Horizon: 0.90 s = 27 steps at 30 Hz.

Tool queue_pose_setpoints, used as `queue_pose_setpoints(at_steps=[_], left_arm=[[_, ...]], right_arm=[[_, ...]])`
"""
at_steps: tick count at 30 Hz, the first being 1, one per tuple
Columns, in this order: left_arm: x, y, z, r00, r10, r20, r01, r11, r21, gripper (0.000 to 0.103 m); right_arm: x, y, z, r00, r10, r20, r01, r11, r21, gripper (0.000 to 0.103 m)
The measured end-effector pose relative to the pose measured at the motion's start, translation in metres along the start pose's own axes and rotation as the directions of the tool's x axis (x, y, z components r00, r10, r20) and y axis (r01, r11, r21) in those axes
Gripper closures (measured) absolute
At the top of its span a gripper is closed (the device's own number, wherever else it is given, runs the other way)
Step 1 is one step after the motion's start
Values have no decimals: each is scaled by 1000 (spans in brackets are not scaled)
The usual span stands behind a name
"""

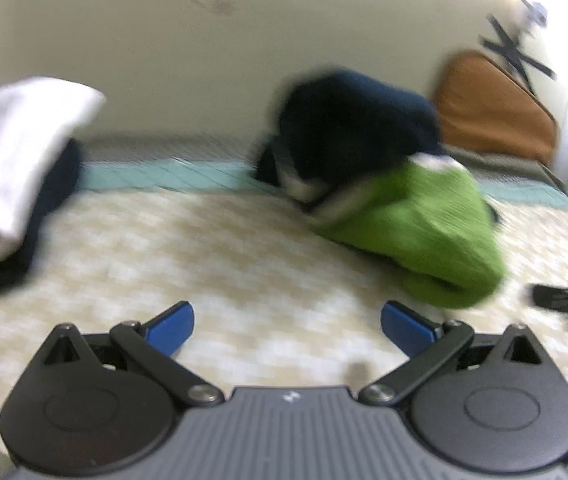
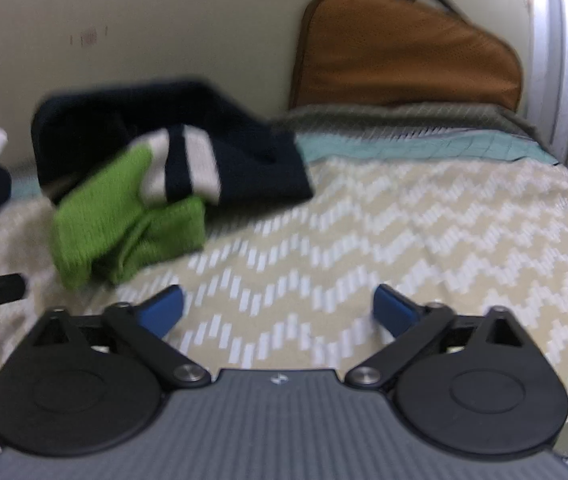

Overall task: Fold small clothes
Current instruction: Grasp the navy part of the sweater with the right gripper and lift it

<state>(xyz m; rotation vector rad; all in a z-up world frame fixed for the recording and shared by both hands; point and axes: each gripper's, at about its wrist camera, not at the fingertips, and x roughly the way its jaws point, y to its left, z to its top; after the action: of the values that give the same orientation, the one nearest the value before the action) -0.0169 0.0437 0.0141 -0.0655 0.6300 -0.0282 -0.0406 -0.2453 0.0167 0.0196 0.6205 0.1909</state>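
Observation:
A green knit garment with navy and white stripes lies crumpled on the zigzag bedspread, against a dark navy garment behind it. In the right wrist view the green garment lies at left with the navy one behind. My left gripper is open and empty, above the bedspread, short of the green garment. My right gripper is open and empty over bare bedspread, to the right of the pile. Each gripper's tip shows at the edge of the other's view.
A white folded cloth on a dark one lies at the left. An orange cushion leans on the wall at the back right. A teal and grey blanket edge runs along the wall.

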Motion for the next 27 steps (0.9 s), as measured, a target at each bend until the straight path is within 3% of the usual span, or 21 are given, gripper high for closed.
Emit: queue_pose_setpoints(at_steps=[3, 6, 10, 14, 16, 18, 22, 25, 26, 27], left_arm=[[-4, 31, 2, 995, 90, 34, -89, 996, -27, 0], [-1, 48, 4, 996, 82, 35, -78, 991, -105, 0], [-3, 50, 3, 994, 69, 85, -57, 990, -130, 1], [-9, 66, -1, 988, 94, 125, -66, 975, -211, 1], [-16, 73, -2, 983, 124, 137, -86, 964, -253, 1], [-18, 81, -3, 980, 141, 142, -95, 952, -290, 1], [-15, 85, -2, 983, 129, 130, -82, 946, -314, 2], [-17, 80, -3, 982, 127, 138, -82, 952, -296, 2], [-18, 79, -4, 982, 128, 142, -83, 954, -289, 2], [-19, 77, -4, 981, 129, 143, -84, 956, -283, 2]], right_arm=[[-20, 2, 13, 998, 13, 67, -9, 998, -68, 41], [-38, 13, 38, 984, 100, 149, -83, 990, -117, 51], [-37, 60, 71, 957, 251, 144, -215, 950, -227, 51], [-4, 109, 77, 959, 276, 65, -237, 907, -348, 45], [15, 128, 78, 959, 283, 22, -253, 889, -381, 35], [34, 144, 79, 961, 277, -3, -257, 886, -386, 16], [66, 167, 81, 970, 237, -50, -239, 903, -358, 15], [84, 182, 80, 983, 172, -58, -182, 910, -373, 15], [87, 183, 81, 986, 158, -49, -165, 912, -375, 17], [89, 185, 83, 989, 142, -32, -144, 914, -380, 30]])
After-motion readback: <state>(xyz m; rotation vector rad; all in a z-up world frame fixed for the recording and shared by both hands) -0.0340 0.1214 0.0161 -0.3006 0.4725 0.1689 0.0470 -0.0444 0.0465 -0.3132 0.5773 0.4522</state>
